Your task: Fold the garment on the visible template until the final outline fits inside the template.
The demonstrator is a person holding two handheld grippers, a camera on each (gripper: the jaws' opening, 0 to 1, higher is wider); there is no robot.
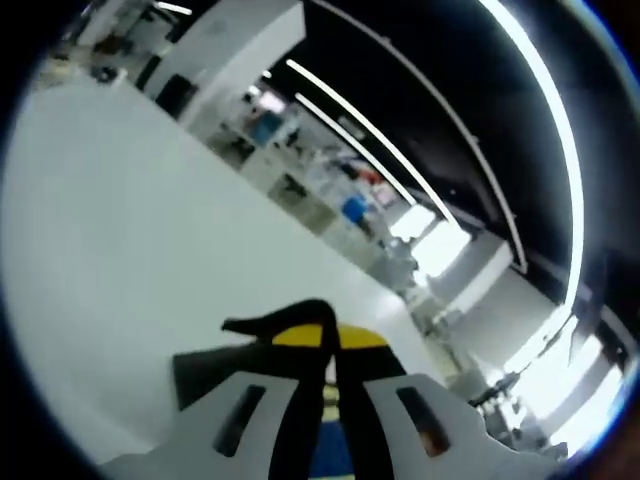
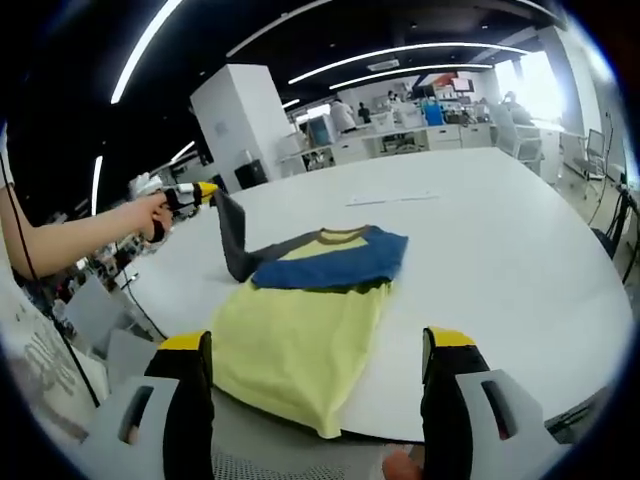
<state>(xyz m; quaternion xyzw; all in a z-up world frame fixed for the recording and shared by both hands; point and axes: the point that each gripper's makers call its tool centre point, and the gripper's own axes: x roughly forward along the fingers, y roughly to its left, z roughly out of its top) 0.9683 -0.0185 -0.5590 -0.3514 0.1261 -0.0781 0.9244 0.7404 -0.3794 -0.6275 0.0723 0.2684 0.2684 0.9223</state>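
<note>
Garment: a yellow shirt (image 2: pixel 300 345) with a blue yoke and dark grey sleeves lies flat on the white table (image 2: pixel 500 230), hem toward the near edge, collar toward the far side.
Sleeve: the left dark sleeve (image 2: pixel 232 235) is lifted off the table and stretched up toward the far left.
Left gripper: seen in the right gripper view at far left, the left gripper (image 2: pixel 205 190) in a person's hand (image 2: pixel 150 215) has its jaws pinched on the sleeve end; in the left gripper view the yellow-tipped jaws (image 1: pixel 325 345) are together on dark cloth.
Right gripper: the right gripper (image 2: pixel 315 365) hangs above the near hem, jaws spread wide, holding nothing.
Template: no outline can be made out under or around the shirt, so I cannot tell where it lies.
Risk, drag: likely, pulling the sleeve too far or too high would slide the whole shirt across the table, since nothing pins the body.
Risk, slip: a thin pinch on the cuff may let go mid-fold, leaving the sleeve crumpled.
Risk, edge: the hem sits close to the near table edge; a tug that way could spill it over.
</note>
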